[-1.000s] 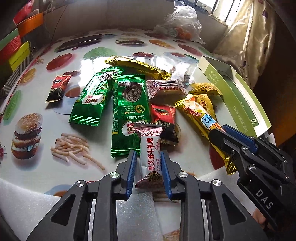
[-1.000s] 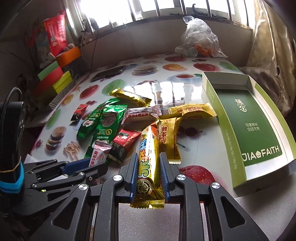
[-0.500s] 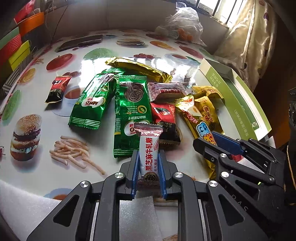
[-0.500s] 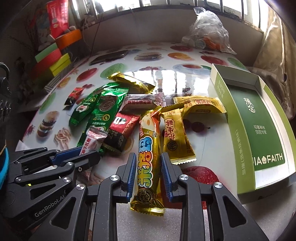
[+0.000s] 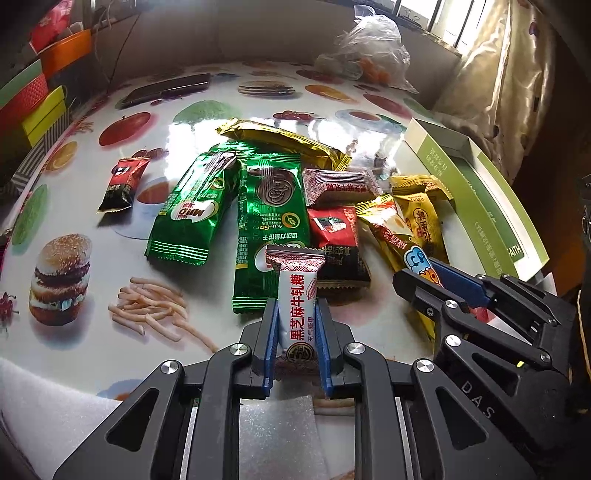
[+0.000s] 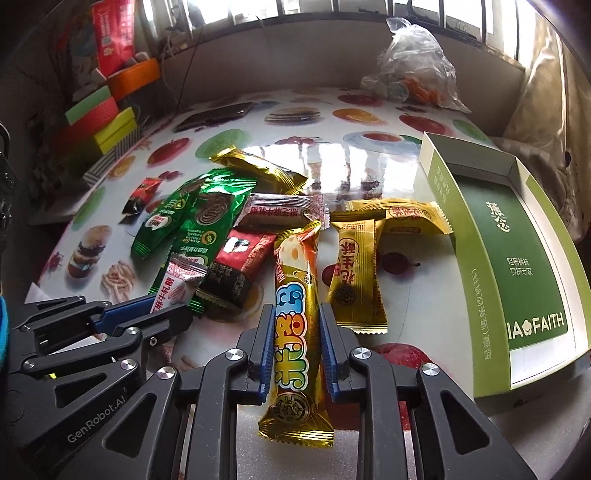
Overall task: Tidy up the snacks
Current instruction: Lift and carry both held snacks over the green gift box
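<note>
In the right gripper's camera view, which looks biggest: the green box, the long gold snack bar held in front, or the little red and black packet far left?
1. Green box
2. Gold snack bar, though nearness to the camera inflates it
3. Red and black packet, smallest and farthest

Reads to me as a lived-in home, a dining or sitting corner by a window. The bench [image 6: 369, 177] wears a glossy oilcloth printed with burgers, fries, apples and teacups. At 12 o'clock in my right view, a barred window [image 6: 369, 7] above a plain ledge; at 2 o'clock, a gold patterned curtain [image 5: 517, 81]. At 10 o'clock, stacked coloured gift boxes [image 6: 107, 122]. A knotted clear plastic bag [image 6: 413, 70] sits at 1 o'clock, a dark phone [image 6: 214, 116] at 11. Loose snack packets [image 5: 269, 210] clutter the middle.
</note>
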